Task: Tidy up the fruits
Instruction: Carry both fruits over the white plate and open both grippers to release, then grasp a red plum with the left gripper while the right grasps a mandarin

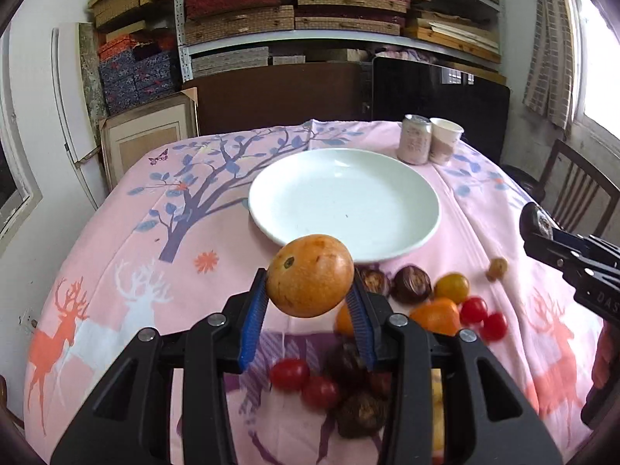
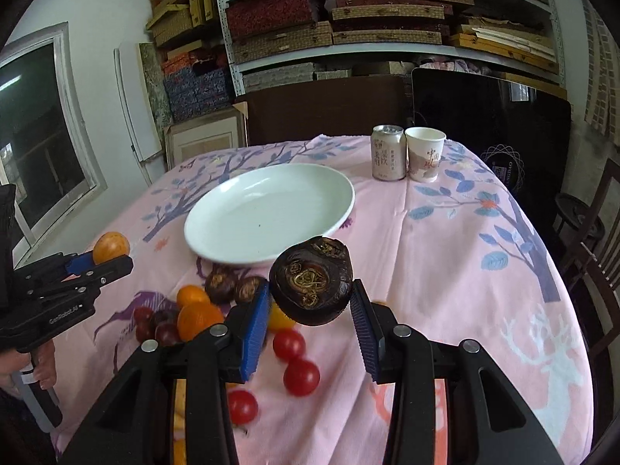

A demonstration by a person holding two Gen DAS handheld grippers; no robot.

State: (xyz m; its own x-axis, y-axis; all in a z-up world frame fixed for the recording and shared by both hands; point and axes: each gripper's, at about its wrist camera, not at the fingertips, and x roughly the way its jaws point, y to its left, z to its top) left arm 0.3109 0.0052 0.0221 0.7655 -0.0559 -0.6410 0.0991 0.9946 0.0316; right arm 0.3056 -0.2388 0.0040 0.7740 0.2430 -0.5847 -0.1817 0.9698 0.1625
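Note:
My left gripper (image 1: 310,294) is shut on an orange-yellow round fruit (image 1: 310,275) and holds it above the table, just short of the white plate (image 1: 345,201). My right gripper (image 2: 312,302) is shut on a dark brown water chestnut (image 2: 312,281), also held above the table near the plate's (image 2: 267,209) front rim. The plate holds nothing. Loose fruit lies on the pink tablecloth below: cherry tomatoes (image 2: 296,360), small oranges (image 2: 197,317), brown chestnuts (image 2: 232,288). The left gripper with its fruit (image 2: 110,248) shows at the left of the right wrist view.
A drink can (image 2: 387,153) and a paper cup (image 2: 424,155) stand at the table's far right. Shelves with stacked boxes fill the back wall. A wooden chair (image 1: 581,190) stands to the right of the table. A small yellowish fruit (image 1: 497,268) lies apart at the right.

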